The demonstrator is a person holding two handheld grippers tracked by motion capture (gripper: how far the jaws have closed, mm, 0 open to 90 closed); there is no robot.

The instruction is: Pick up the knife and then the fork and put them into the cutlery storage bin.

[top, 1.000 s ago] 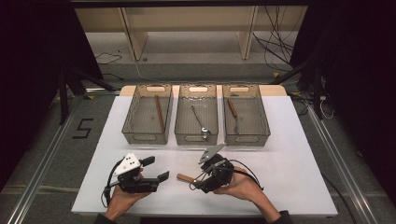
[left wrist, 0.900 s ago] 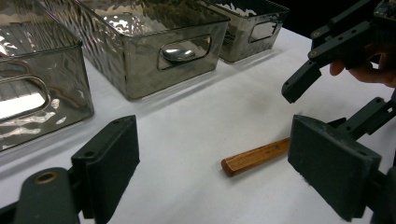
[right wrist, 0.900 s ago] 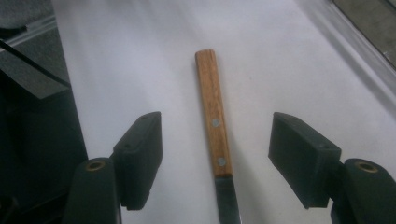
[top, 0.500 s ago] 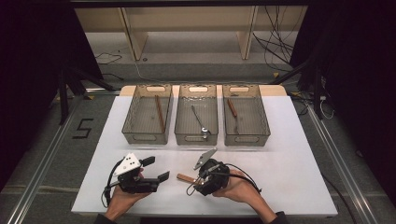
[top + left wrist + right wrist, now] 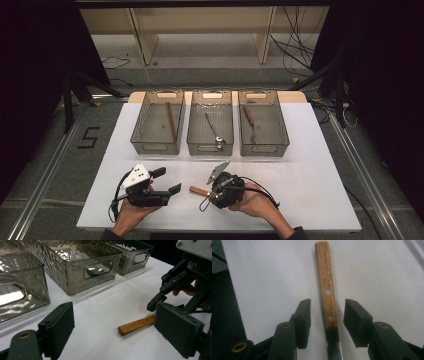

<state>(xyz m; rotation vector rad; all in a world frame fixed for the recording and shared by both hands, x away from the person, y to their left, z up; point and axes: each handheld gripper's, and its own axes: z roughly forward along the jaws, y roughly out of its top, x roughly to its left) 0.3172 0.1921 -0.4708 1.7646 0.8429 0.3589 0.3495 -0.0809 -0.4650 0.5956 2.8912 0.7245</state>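
Wooden-handled knife [image 5: 327, 290] is lying on the white surface [image 5: 310, 170] between the right tongs [image 5: 327, 322], whose jaws are narrowing but not yet touching; left tongs [image 5: 113, 330] are waiting apart.

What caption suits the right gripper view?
Right gripper jaws, just closing, straddle a wooden-handled knife lying on the white table, pads not yet touching.

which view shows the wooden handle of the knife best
The right gripper view: the wooden handle lies lengthwise between the right hand-held gripper's open jaws, both rivets clear, blade starting below. The left gripper view shows its end slanting on the table. In the high view it is a small brown stub.
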